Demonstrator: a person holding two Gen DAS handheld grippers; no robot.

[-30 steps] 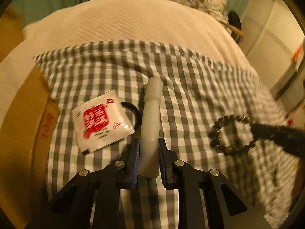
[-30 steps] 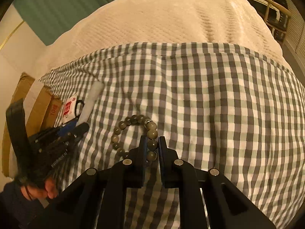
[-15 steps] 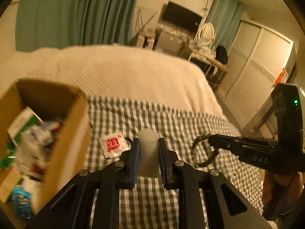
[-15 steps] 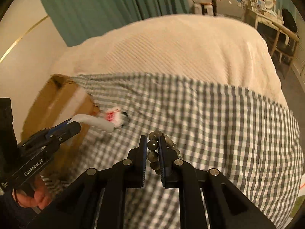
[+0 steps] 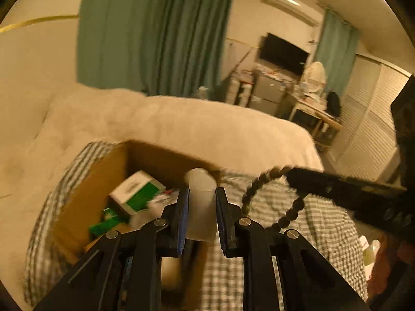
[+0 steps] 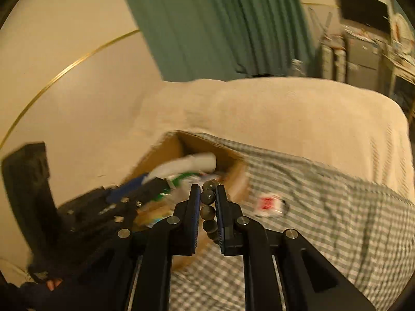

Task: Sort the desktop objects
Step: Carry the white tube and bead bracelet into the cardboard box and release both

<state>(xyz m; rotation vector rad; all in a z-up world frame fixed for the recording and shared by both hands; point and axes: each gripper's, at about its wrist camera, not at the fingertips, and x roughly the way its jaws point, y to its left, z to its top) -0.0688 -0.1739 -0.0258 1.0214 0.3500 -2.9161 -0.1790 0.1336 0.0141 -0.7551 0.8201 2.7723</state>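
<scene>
My left gripper (image 5: 201, 199) is shut on a translucent white tube (image 5: 201, 204) and holds it in the air over the right edge of an open cardboard box (image 5: 85, 197). In the right wrist view the tube (image 6: 192, 164) reaches over the box (image 6: 236, 178). My right gripper (image 6: 208, 197) is shut on a bracelet of dark round beads (image 6: 207, 211), lifted just right of the box. The bracelet (image 5: 272, 202) hangs as a loop from the right gripper in the left wrist view.
The box holds a green and white carton (image 5: 137, 190) and several other packets. A white sachet with red print (image 6: 268, 203) lies on the grey checked cloth (image 6: 337, 207), beside a black ring. A cream quilt (image 6: 285, 108) lies behind.
Both grippers have lifted from the cloth and swung left toward the box. The tube now hangs over the box edge, and the bracelet hangs in the air beside it.
</scene>
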